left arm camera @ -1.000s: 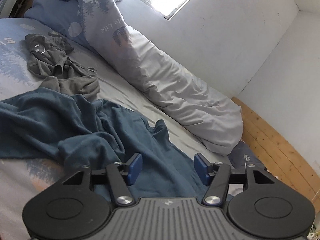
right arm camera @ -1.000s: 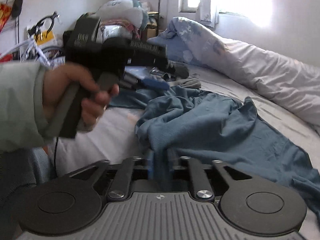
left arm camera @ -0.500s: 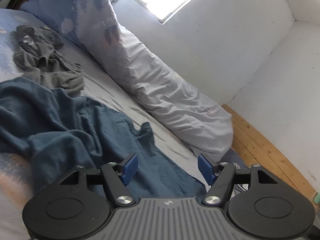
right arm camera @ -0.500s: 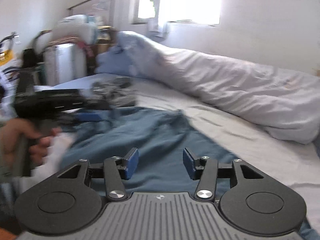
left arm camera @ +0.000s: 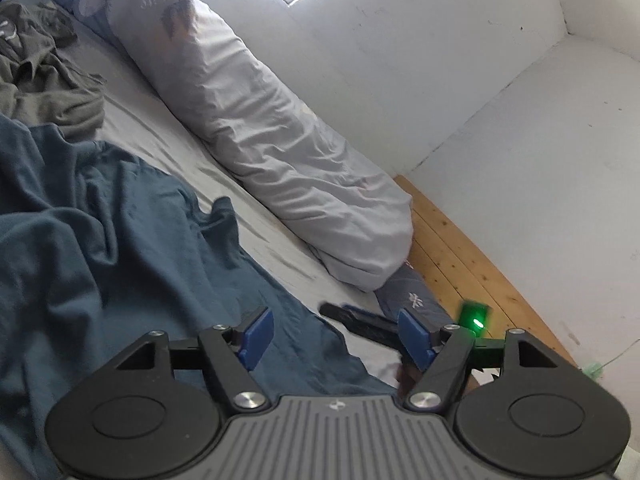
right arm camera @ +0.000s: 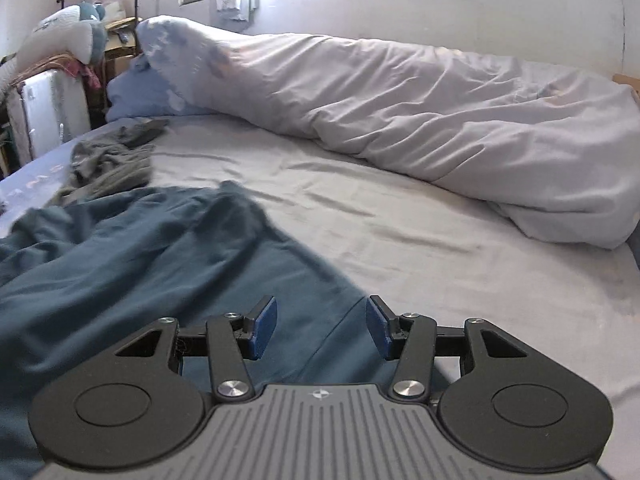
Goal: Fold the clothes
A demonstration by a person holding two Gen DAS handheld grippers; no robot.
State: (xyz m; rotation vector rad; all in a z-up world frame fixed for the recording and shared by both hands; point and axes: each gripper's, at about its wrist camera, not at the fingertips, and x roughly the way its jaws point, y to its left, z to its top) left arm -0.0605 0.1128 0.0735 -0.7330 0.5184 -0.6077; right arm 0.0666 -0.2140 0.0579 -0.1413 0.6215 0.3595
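Covering the bed (right arm camera: 400, 216): a pale grey sheet, a rolled duvet (right arm camera: 420, 108) along the white wall (left arm camera: 440, 60), a crumpled teal garment (right arm camera: 132, 248) on the near side, a grey garment (right arm camera: 108, 168) beyond it, and wooden boards (left arm camera: 472, 264) at the foot. Left gripper (left arm camera: 336, 338) and right gripper (right arm camera: 320, 328) hover over the teal garment's edge, blue pads apart, holding nothing. A dark object with a green light (left arm camera: 474, 316) is partly hidden behind the left gripper; the teal garment is cut off at the frame edge.
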